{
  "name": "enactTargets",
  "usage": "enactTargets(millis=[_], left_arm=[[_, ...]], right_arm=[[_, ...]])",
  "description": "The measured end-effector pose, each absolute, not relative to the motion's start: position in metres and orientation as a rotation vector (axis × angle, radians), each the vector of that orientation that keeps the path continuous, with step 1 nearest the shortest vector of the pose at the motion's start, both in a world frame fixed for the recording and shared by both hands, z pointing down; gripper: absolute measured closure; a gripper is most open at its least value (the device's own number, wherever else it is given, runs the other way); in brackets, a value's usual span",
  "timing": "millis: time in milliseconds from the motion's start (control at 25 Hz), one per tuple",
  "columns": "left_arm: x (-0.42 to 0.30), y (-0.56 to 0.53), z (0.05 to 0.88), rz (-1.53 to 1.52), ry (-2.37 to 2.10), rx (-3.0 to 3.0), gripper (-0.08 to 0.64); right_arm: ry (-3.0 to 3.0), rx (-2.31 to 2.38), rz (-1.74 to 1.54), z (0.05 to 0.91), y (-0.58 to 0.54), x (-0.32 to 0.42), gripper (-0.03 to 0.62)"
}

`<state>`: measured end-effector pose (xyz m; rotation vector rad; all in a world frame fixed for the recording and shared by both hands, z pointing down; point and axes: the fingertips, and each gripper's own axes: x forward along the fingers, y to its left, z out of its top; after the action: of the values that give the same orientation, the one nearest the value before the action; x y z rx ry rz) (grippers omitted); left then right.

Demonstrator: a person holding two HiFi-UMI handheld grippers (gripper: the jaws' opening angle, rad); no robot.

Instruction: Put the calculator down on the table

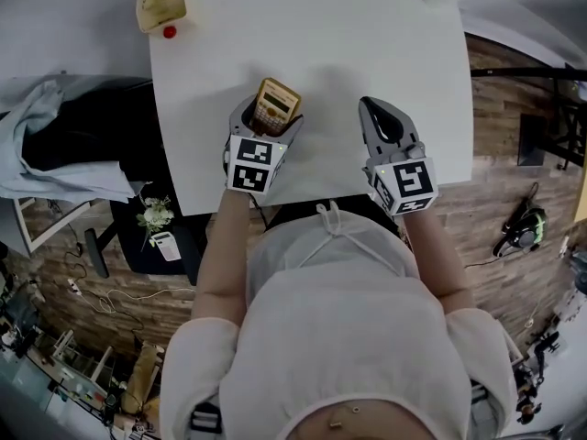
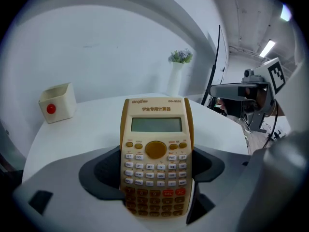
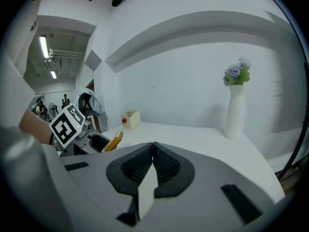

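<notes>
- The left gripper (image 2: 155,170) is clamped on the calculator (image 2: 156,158), one dark pad on each long edge of its lower half
- The calculator stands upright between the jaws, with screen and keys facing the gripper camera; the body is cream and tan, with a round tan button under the screen
- In the head view the calculator (image 1: 276,105) sticks up out of the left gripper (image 1: 271,117), over the near part of the white table (image 1: 367,53)
- Whether its bottom edge touches the table cannot be told
- The right gripper (image 3: 153,146) has its jaws pressed together with nothing between them; a pale strip shows at the seam below the pads
- In the head view the right gripper (image 1: 374,108) is over the near part of the table, well to the right of the left one, and the two point the same way
- From the right gripper view the calculator (image 3: 113,141) shows edge-on, tilted, in the left gripper's jaws
- A small cream box (image 1: 163,5) with a red dot stands at the table's far left corner
- A white vase (image 3: 235,111) with pale flowers stands at the far right of the table, near the wall
- The person wears a white top; both forearms reach over the table's near edge
</notes>
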<state>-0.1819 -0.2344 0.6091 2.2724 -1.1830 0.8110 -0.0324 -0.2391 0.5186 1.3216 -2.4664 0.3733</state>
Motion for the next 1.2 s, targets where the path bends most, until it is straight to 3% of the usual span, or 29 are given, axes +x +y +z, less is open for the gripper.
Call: enactTargets(millis=[600, 1200], left_arm=[[-0.17, -0.243, 0.64, 1.089, -1.137, 2.259, 0.153], [-0.175, -0.245, 0.612, 0.916, -1.186, 2.234, 0.158]], right_arm=[[-2.426, 1.336, 0.383, 0.53, -0.249, -0.03, 0.586], [-2.462, 1.349, 0.306, 0.506, -0.252, -0.027, 0.586]])
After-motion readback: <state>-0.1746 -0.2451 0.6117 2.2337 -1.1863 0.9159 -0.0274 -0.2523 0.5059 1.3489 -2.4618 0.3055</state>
